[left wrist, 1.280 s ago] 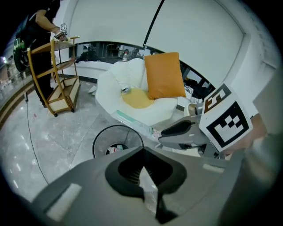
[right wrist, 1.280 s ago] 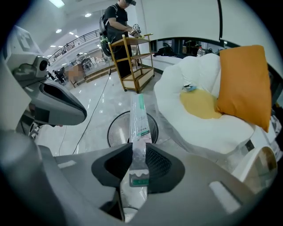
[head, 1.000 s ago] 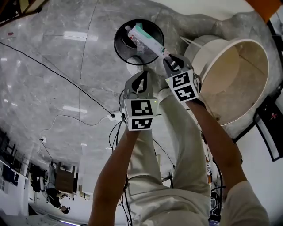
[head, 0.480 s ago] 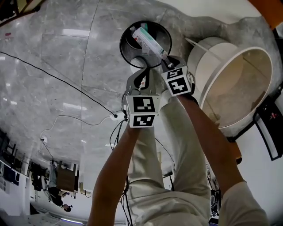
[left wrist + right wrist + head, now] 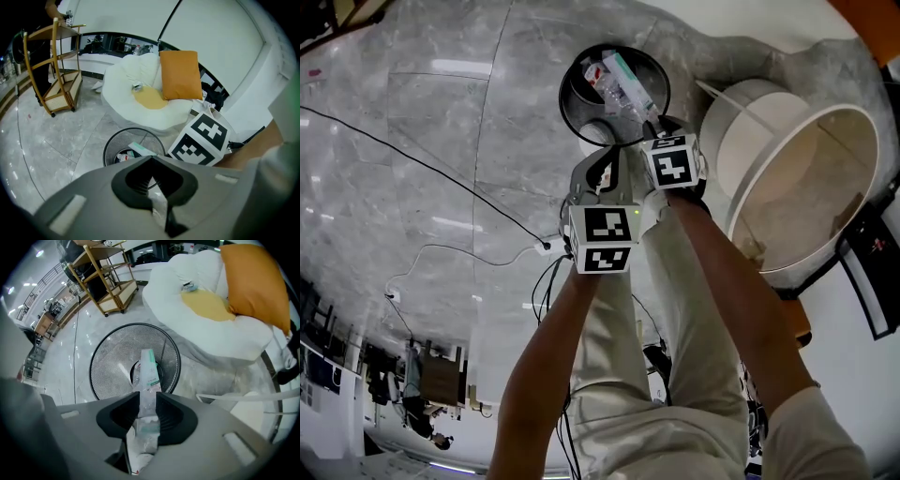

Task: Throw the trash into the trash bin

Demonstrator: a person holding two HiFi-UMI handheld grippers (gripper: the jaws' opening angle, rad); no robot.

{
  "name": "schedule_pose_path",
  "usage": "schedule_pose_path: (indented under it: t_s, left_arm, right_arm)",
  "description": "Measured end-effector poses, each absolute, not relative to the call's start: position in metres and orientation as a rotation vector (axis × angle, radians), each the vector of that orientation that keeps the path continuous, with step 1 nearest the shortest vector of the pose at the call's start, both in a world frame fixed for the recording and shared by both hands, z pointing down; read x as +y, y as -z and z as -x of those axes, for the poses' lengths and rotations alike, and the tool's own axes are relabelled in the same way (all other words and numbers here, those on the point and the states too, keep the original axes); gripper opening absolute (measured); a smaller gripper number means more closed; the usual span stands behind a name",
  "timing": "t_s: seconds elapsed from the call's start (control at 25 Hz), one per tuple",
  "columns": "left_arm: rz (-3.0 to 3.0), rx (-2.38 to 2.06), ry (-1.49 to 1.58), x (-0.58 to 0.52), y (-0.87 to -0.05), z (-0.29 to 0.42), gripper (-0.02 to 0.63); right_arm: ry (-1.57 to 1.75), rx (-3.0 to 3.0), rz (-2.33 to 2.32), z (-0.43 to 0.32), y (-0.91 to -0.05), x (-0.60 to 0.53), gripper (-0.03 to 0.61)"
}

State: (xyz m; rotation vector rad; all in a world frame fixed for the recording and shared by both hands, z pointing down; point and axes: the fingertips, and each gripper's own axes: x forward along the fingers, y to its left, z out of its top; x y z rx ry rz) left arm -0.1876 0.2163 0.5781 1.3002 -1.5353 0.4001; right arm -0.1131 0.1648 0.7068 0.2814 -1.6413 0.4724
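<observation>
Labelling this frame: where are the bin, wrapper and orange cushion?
bin (image 5: 112, 363), right gripper view, mesh wall
wrapper (image 5: 149, 372), right gripper view, upper end
orange cushion (image 5: 180, 75), left gripper view, middle

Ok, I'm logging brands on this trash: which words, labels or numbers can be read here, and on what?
No text can be read.
The wrapper in the right gripper: green-banded print, too blurred.
The packet in the trash bin: red-and-white print, too small.
The marker cubes: square patterns only, no words.

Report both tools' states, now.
Left tool: closed, apparently empty.
Right tool: closed on a plastic wrapper over the trash bin.
</observation>
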Motion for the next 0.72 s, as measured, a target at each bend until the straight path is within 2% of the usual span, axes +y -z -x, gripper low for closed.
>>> schedule_pose_path:
  t_s: [0.16,0.4,0.48,0.56,0.72]
  left_arm:
    - [-1.306,-1.538,-0.392,0.216,-0.577,0.188,0.0]
    - [-1.306,-1.549,-0.396,0.214,-0.572,0.19,0.0]
    - [-1.307,-1.551,-0.399,0.213,-0.57,0.19,0.0]
    - [-1.311,-1.548,-0.407,0.21,-0.568,0.19,0.0]
    - [-1.34,-1.534,-0.43,0.2,-0.558,0.191,0.0]
  right_arm:
    - [-0.494,-1.641,-0.289,0.116,-0.705,0.164,0.172]
    - [-0.465,-1.674,-0.278,0.123,-0.691,0.157,0.158]
    - [-0.445,-1.679,-0.276,0.123,-0.686,0.155,0.123]
    - [-0.418,-1.679,-0.285,0.121,-0.681,0.15,0.031]
    - [-0.451,-1.708,-0.314,0.12,-0.665,0.139,0.02]
